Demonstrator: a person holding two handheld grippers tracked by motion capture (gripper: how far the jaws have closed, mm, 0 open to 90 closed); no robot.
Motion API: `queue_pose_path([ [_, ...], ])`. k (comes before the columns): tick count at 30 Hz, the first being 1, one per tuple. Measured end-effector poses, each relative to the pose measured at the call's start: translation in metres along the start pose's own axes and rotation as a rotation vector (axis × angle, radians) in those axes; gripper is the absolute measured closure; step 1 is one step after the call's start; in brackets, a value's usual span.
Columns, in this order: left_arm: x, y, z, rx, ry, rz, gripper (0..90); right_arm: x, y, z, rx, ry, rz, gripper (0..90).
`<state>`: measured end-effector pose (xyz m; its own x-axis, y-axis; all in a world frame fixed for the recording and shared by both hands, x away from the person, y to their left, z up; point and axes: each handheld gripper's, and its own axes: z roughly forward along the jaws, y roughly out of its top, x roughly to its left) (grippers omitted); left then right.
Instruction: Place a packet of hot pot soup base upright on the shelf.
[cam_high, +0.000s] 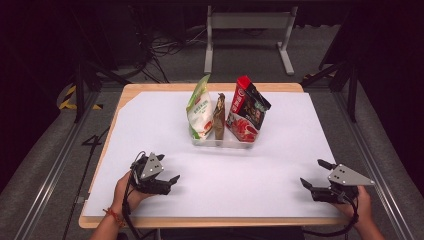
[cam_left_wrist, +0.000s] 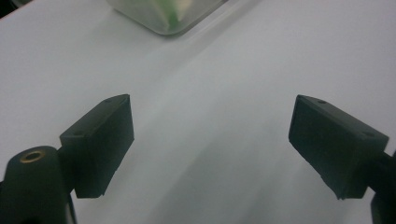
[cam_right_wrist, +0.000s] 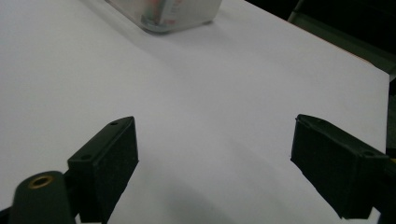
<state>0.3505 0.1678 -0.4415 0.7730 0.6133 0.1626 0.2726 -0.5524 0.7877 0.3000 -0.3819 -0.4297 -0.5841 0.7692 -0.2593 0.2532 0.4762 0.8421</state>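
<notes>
Three packets were seen standing upright in a clear tray (cam_high: 222, 142) at the far middle of the bench (cam_high: 150, 130), which was covered by a white sheet: a green-and-white bag (cam_high: 200, 107) at the left, a narrow brown packet (cam_high: 219, 117) in the middle, and a red-and-black pouch (cam_high: 247, 110) at the right, leaning outward. The left claw (cam_high: 167, 181) was held low over the near left part of the bench, and the right claw (cam_high: 311, 175) over the near right corner; both were well apart from the tray. In the left gripper view, the left claw (cam_left_wrist: 210, 140) was shown spread wide with nothing between its jaws, and a corner of the tray (cam_left_wrist: 173, 21) was seen ahead of it. In the right gripper view, the right claw (cam_right_wrist: 215, 163) was likewise shown wide open and empty, with the tray's corner (cam_right_wrist: 173, 16) ahead. Each gripper was grasped by one hand, the left hand (cam_high: 125, 192) and the right hand (cam_high: 362, 207).
</notes>
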Motion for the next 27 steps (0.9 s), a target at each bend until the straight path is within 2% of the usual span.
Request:
queue_pose_path([
  [11,-0.0011,0.0001,-0.002,-0.007,-0.002,0.012,14.8,0.0037,0.0012,0.0,0.002,-0.001,-0.018,15.1],
  [14,-0.0022,0.0005,-0.0033,-0.011,-0.004,0.017,14.8,0.0037,0.0033,-0.0024,-0.018,0.006,0.005,15.6],
  [21,0.0001,0.0011,-0.0029,-0.009,0.002,0.014,14.8,0.0068,0.002,0.0026,0.007,0.015,-0.015,16.0],
  [27,-0.0008,0.0008,-0.0031,-0.003,0.005,0.021,14.8,0.0065,0.0027,0.0017,0.003,0.006,-0.021,15.9],
])
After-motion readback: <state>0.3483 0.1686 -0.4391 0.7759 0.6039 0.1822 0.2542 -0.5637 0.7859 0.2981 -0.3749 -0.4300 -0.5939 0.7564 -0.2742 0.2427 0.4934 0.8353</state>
